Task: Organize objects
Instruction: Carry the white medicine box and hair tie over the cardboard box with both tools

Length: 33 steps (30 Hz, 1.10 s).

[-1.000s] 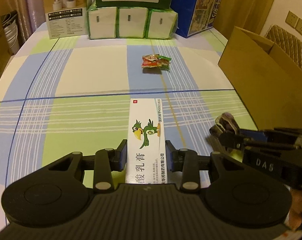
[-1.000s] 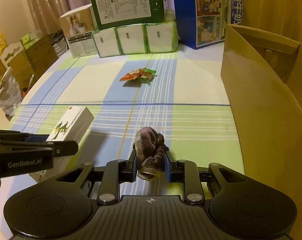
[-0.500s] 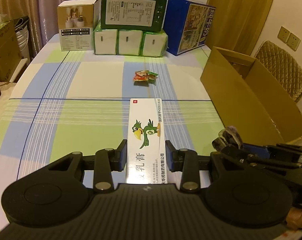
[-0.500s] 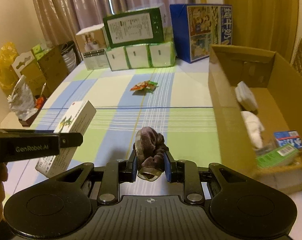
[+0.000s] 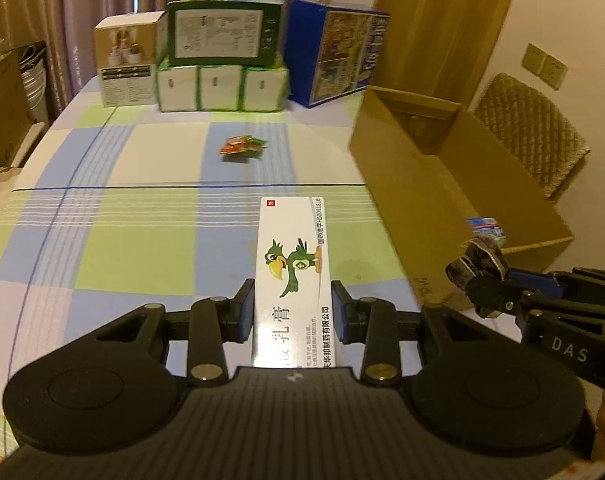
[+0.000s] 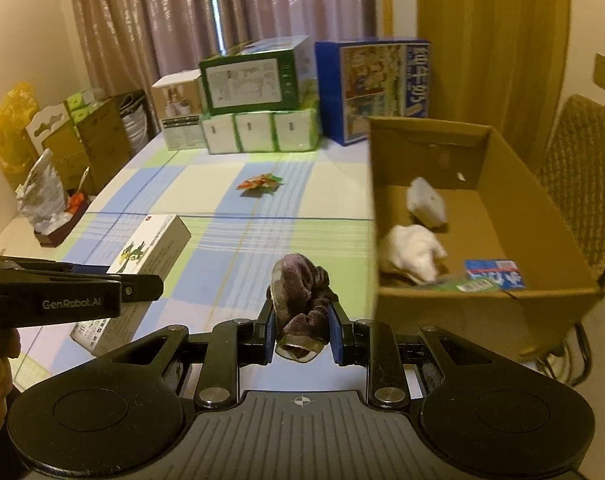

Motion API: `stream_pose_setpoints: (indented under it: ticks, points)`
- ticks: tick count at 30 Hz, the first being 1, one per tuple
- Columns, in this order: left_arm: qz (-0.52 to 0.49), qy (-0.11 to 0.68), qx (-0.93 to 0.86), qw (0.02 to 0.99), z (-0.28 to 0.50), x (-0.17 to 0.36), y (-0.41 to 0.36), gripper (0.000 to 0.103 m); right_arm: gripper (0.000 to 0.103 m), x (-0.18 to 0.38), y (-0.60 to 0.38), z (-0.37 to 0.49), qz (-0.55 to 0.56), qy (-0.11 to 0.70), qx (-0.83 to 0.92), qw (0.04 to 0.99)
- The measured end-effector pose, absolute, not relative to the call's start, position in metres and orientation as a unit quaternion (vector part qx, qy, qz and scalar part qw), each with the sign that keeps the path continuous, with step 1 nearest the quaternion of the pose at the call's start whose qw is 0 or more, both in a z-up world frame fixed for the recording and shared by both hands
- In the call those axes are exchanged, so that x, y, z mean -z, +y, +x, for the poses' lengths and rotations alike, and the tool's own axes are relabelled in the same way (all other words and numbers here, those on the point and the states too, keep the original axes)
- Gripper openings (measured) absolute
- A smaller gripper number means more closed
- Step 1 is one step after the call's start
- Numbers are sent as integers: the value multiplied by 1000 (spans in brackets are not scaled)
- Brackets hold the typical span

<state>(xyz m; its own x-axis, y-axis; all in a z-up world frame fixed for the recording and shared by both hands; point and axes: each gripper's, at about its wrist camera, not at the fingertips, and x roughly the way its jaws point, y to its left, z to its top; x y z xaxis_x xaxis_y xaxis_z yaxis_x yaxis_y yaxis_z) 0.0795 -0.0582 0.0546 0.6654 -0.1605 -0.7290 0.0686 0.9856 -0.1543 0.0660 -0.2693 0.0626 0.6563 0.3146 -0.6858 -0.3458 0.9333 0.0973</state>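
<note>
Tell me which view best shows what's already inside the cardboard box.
The right wrist view: it looks down into the cardboard box, showing two white bundles and a blue packet. The left wrist view sees mostly its outer wall, with only the packet's corner.

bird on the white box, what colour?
Green, with a yellow beak. The bird on the box shows best in the left wrist view.

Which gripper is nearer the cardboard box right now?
Right. The right gripper, holding the scrunchie, is beside the cardboard box; the left gripper, holding the medicine box, sits farther left.
</note>
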Motion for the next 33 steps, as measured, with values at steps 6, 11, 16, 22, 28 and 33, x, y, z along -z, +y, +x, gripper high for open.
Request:
stream_pose_setpoints:
  ticks: [6,11,16,22,28,33]
  points:
    - [-48,401,91,910,71,-66,-87,33,23,-72,-298,54,-16,367,-157,917]
    - [-39,401,116,908,69,-73,-111,33,23,-77,-322,49,-14,364,-135,921]
    - [-34,404,146,903,72,-78,-135,33,23,-84,-348,47,-8,358,-110,927]
    - [-24,399,176,899,80,-87,-164,33,23,-89,-371,49,-4,354,-86,931]
    - [-12,389,195,900,93,-98,-189,33,24,-96,-385,55,-2,350,-78,933]
    - [-5,386,206,899,105,-106,-205,33,24,-99,-393,67,-4,349,-77,934]
